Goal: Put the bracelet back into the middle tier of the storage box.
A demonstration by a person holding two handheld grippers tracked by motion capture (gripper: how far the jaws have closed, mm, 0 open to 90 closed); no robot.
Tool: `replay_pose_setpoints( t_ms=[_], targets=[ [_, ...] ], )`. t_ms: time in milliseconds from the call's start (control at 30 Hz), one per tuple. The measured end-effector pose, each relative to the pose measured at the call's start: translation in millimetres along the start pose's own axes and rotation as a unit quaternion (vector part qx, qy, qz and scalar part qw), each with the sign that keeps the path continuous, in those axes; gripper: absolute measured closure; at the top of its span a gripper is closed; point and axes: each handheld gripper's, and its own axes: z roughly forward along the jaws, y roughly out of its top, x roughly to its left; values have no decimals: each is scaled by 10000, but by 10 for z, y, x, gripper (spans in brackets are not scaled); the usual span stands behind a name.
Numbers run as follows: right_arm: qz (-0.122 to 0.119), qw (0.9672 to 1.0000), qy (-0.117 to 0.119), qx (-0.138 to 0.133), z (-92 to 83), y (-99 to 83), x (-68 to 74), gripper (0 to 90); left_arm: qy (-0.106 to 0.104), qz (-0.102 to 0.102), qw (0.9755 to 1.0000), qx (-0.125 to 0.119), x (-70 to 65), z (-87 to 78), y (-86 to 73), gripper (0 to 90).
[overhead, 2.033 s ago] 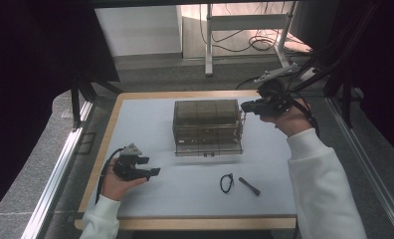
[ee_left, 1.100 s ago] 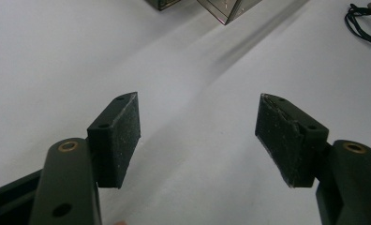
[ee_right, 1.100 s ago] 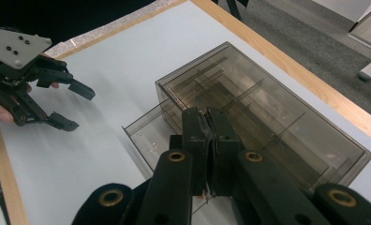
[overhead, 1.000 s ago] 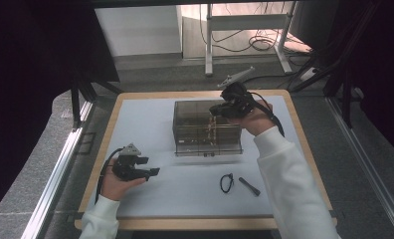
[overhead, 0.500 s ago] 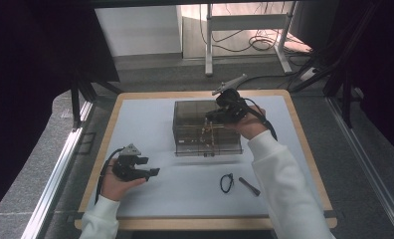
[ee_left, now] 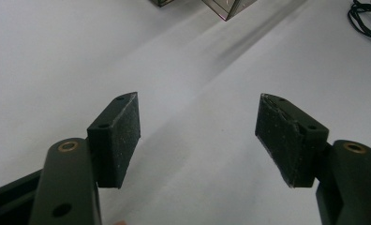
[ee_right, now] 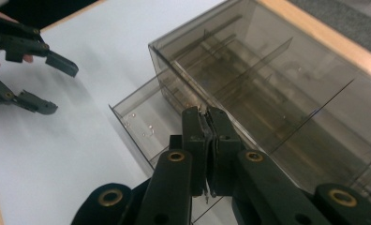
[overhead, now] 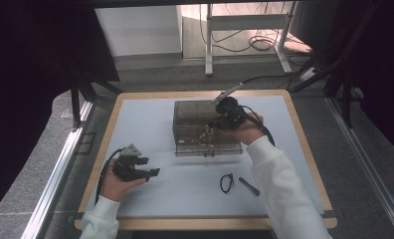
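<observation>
A smoky clear plastic drawer box [overhead: 197, 127] stands mid-table, and its low drawer [ee_right: 141, 123] is pulled out toward the person. My right gripper [overhead: 212, 124] hovers over the box's right part, jaws pressed together on a thin metal chain [ee_right: 203, 108]. The chain's pale links [overhead: 206, 139] dangle over the box front. My left gripper [overhead: 150, 166] rests in a hand at the front left of the mat, open, with nothing between its pads [ee_left: 122, 126]. The right gripper view shows that open left gripper [ee_right: 59, 89] beyond the drawer, and my right gripper [ee_right: 205, 110] just above the box edge.
A black cord loop [overhead: 227, 182] and a short black stick [overhead: 248, 186] lie on the white mat right of centre, near the front. The cord's edge [ee_left: 366, 21] and a box corner [ee_left: 230, 7] lie ahead of the left jaws. A wooden rim [overhead: 304, 144] frames the mat.
My right gripper has come down and slightly left over the box, carrying the chain lower. The left gripper has stayed where it was.
</observation>
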Motion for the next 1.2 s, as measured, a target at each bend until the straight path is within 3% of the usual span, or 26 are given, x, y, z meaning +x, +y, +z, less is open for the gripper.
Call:
replay_pose_setpoints(
  t_ms=[367,1200],
  targets=[
    [88,9994,122,298,249,-178,-25,872,5,-22,10000,16,-1,10,-4,316],
    [187,9980,192,576,515,-370,-16,865,13,-26,10000,29,-3,15,-10,315]
  ],
)
